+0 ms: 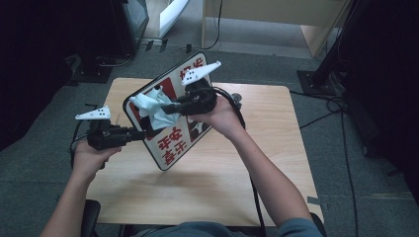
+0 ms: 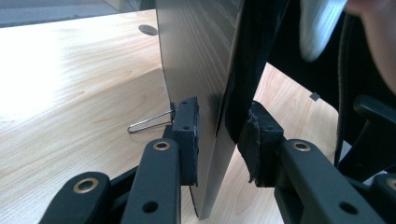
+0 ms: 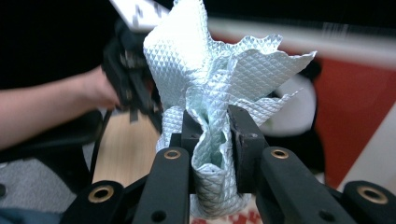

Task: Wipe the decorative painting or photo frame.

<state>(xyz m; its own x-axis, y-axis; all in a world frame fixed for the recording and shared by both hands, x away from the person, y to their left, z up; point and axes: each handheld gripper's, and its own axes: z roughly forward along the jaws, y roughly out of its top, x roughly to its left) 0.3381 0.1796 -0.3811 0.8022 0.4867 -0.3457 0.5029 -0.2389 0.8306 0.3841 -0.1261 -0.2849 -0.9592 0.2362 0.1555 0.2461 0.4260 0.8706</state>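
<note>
A white sign board (image 1: 173, 140) with red characters and a red and black picture hangs tilted above the wooden table (image 1: 262, 148). My left gripper (image 1: 141, 134) is shut on the board's left edge. In the left gripper view the board (image 2: 201, 70) stands edge-on between the two pads (image 2: 187, 135). My right gripper (image 1: 165, 109) is shut on a crumpled pale blue cloth (image 1: 150, 106), which lies against the upper face of the sign. In the right gripper view the cloth (image 3: 219, 60) bunches up out of the gripper (image 3: 212, 135), with the sign's red area (image 3: 359, 107) behind it.
A thin wire loop (image 2: 149, 122) shows beside my left pad. The table has a round hole (image 2: 148, 30) near its far edge. Dark equipment stands (image 1: 99, 64) sit at back left. Cables (image 1: 341, 113) run over the grey floor at right. Pale wooden furniture (image 1: 276, 15) is behind.
</note>
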